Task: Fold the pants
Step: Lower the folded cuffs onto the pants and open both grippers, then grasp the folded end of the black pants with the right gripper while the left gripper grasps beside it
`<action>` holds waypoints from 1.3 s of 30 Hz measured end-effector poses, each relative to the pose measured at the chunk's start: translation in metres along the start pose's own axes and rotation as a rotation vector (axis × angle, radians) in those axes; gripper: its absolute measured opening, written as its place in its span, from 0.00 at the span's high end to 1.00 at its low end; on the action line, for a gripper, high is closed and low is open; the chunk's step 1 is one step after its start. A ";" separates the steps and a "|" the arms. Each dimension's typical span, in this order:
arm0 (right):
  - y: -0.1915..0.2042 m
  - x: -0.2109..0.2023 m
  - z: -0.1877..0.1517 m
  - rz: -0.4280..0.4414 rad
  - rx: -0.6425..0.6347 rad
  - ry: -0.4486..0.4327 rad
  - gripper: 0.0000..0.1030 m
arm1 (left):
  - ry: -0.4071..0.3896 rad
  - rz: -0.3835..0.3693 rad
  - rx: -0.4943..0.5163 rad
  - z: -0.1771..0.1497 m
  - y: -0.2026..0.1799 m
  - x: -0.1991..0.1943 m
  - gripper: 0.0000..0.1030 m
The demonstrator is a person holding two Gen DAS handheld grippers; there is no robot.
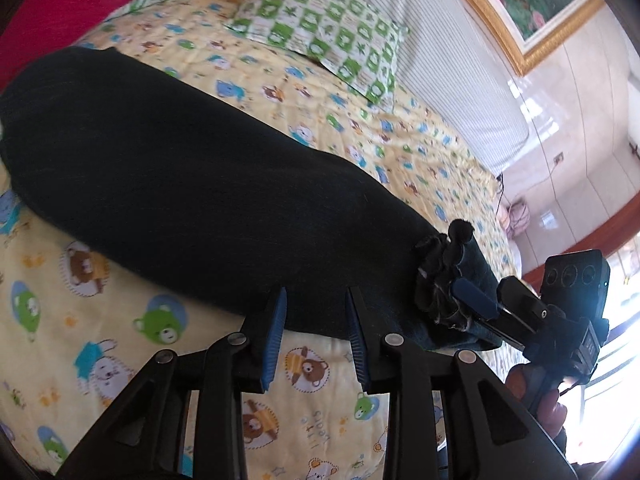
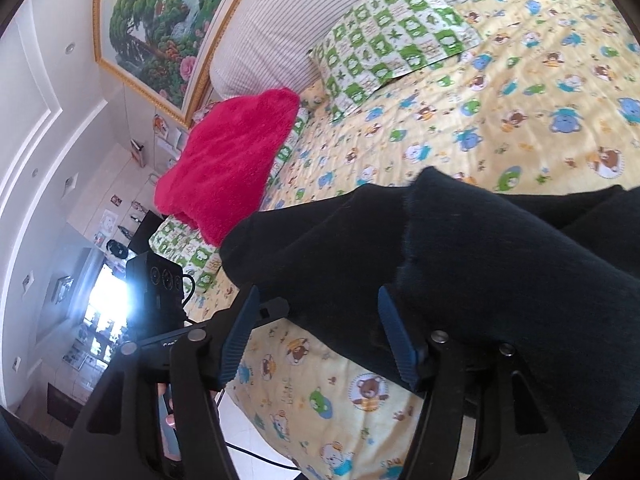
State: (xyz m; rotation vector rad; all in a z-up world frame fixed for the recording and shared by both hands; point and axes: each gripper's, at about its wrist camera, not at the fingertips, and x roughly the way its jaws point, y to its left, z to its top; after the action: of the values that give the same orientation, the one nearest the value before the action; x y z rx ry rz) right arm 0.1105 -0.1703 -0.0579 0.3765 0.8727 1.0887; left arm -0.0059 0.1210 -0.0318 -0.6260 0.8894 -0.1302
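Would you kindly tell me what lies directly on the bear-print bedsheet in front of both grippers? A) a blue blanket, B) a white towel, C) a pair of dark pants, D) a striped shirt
C: the dark pants stretch across the yellow bear-print bedsheet just ahead of the left gripper and the right gripper; nothing white, striped or blue lies there.

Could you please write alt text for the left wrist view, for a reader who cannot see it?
Dark folded pants lie on a yellow bear-print bedsheet, with the left gripper open at their near edge. The right gripper sits at the bunched end on the right; a green checked pillow lies behind.
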 end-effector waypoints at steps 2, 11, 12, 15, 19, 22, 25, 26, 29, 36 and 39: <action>0.006 0.005 0.001 0.006 -0.011 0.013 0.39 | -0.009 -0.010 -0.023 -0.001 0.005 -0.006 0.70; 0.026 0.027 0.013 0.036 -0.063 0.049 0.38 | -0.066 0.001 -0.122 -0.008 0.026 -0.030 0.70; 0.028 0.029 0.015 0.038 -0.071 0.054 0.38 | -0.073 0.006 -0.137 -0.008 0.030 -0.032 0.70; 0.037 0.039 0.020 0.046 -0.101 0.073 0.38 | -0.095 0.016 -0.179 -0.009 0.041 -0.040 0.70; 0.048 0.053 0.027 0.056 -0.136 0.100 0.37 | -0.128 0.030 -0.234 -0.010 0.056 -0.050 0.70; 0.053 0.063 0.030 0.060 -0.147 0.115 0.37 | -0.147 0.038 -0.263 -0.009 0.066 -0.055 0.62; 0.057 0.071 0.033 0.067 -0.161 0.127 0.36 | -0.165 0.042 -0.291 -0.007 0.077 -0.060 0.62; 0.059 0.074 0.034 0.069 -0.165 0.133 0.36 | -0.169 0.044 -0.299 -0.007 0.079 -0.060 0.62; 0.063 0.085 0.039 0.067 -0.177 0.150 0.36 | -0.184 0.043 -0.326 -0.004 0.087 -0.062 0.62; 0.071 0.104 0.050 0.062 -0.203 0.170 0.36 | -0.215 0.043 -0.395 0.001 0.106 -0.066 0.62; 0.075 0.117 0.056 0.056 -0.219 0.186 0.36 | -0.225 0.043 -0.422 0.003 0.113 -0.067 0.62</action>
State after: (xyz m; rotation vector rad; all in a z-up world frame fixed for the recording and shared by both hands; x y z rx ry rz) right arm 0.1295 -0.0263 -0.0241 0.1191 0.8996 1.2722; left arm -0.0627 0.2391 -0.0475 -0.9922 0.7138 0.1693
